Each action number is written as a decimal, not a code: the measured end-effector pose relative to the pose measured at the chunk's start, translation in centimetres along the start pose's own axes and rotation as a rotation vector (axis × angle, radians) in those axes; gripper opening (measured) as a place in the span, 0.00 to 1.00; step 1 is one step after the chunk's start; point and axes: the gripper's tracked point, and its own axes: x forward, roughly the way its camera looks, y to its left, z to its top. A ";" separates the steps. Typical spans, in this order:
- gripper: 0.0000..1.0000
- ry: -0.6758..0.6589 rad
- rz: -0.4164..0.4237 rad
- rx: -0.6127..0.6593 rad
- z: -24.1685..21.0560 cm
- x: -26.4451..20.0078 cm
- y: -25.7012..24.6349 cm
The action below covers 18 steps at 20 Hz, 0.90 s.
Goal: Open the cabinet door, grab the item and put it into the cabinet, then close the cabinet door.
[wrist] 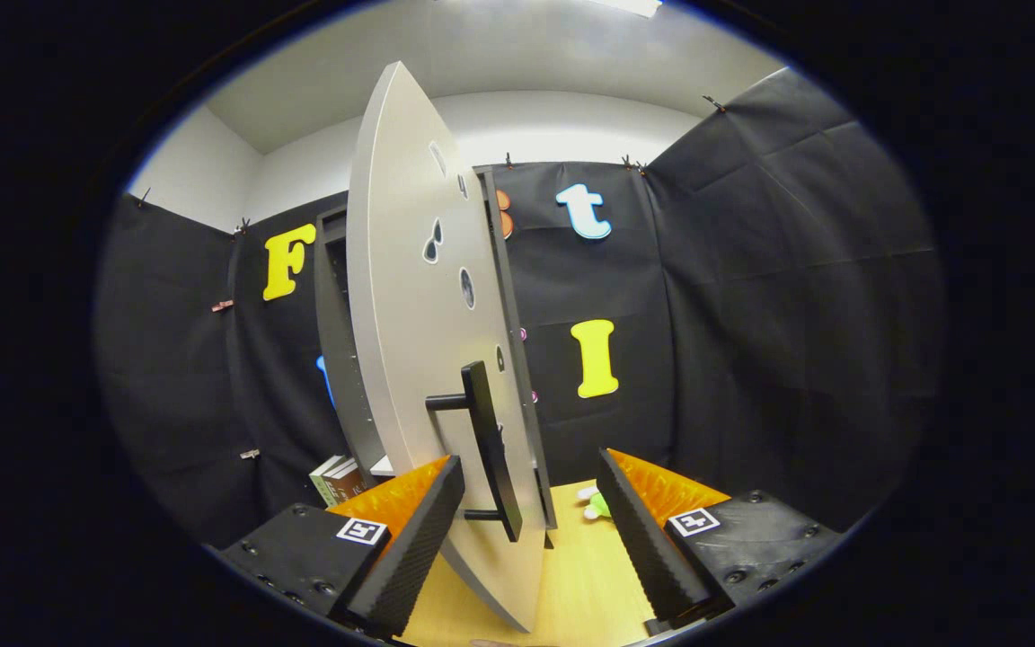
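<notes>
The grey cabinet door (410, 296) stands swung out toward me, seen almost edge-on, with several small cutouts in its face. Its dark bar handle (489, 440) juts from the door and sits between my fingers. My gripper (531, 539) is open, one finger on each side of the door's lower edge, not pressing on the handle. Behind the door, the dark cabinet body (338, 332) shows its open front. A small green and white item (593, 505) lies on the wooden table just beyond the fingers, to the right of the door.
Books (338, 478) stand at the cabinet's foot to the left of the door. The wooden tabletop (585, 584) runs under the fingers. Black cloth walls close the booth at the back and right.
</notes>
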 end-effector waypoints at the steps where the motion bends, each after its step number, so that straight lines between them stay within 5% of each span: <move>1: 0.98 0.001 0.004 -0.001 -0.2 0.1 0.9; 6: 0.98 0.001 0.003 -0.019 -1.5 1.4 6.4; 14: 0.98 0.020 0.139 -0.071 -3.7 4.3 17.7; 18: 0.98 -0.012 0.155 -0.072 -3.5 4.4 19.5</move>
